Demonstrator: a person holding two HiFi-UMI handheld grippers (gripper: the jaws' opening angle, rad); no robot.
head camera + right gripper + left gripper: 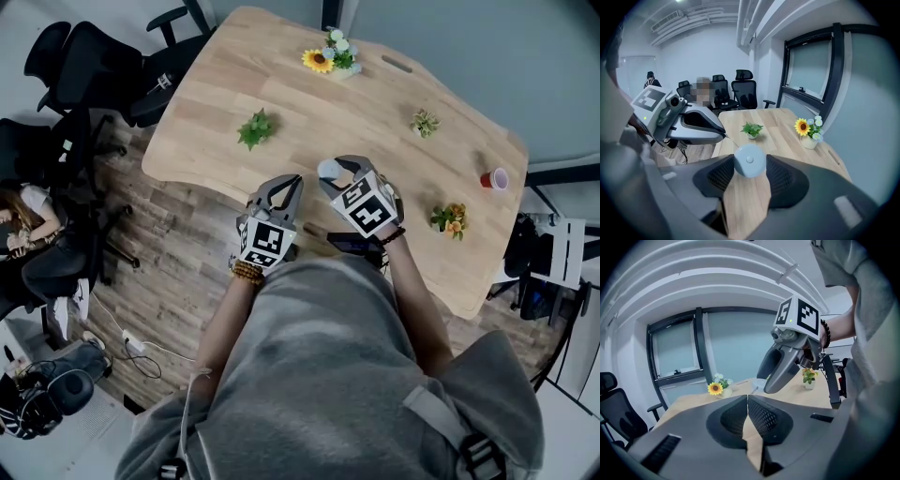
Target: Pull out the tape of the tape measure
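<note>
While the right gripper [750, 164] has its jaws clamped on either side of the tape measure [750, 160], the left gripper [747, 398] sits just beside it with its jaws pressed tight together. The tape measure is a small, round, pale blue-grey puck with a little button in the middle. It's held up off the desk [309, 103], over the edge nearest the person.

From the right gripper view you can see a thin tape [732, 142] running from the tape measure across to the tip of the left jaws, so they look pinched on its end. The left gripper's own view just shows the two pads meeting, and I can't make out the strip between them there. Only a short bit of tape is out, since the two grippers are close together.

Everything else, going by the tape measure:
- a small leafy green plant [256, 127] is beyond it and off to its left
- a sunflower pot [323, 61] is well beyond it, near the far edge of the desk
- a red cup [494, 178] is well off to its right
- black office chairs [84, 66] are far off to its left, on the wood floor
</note>
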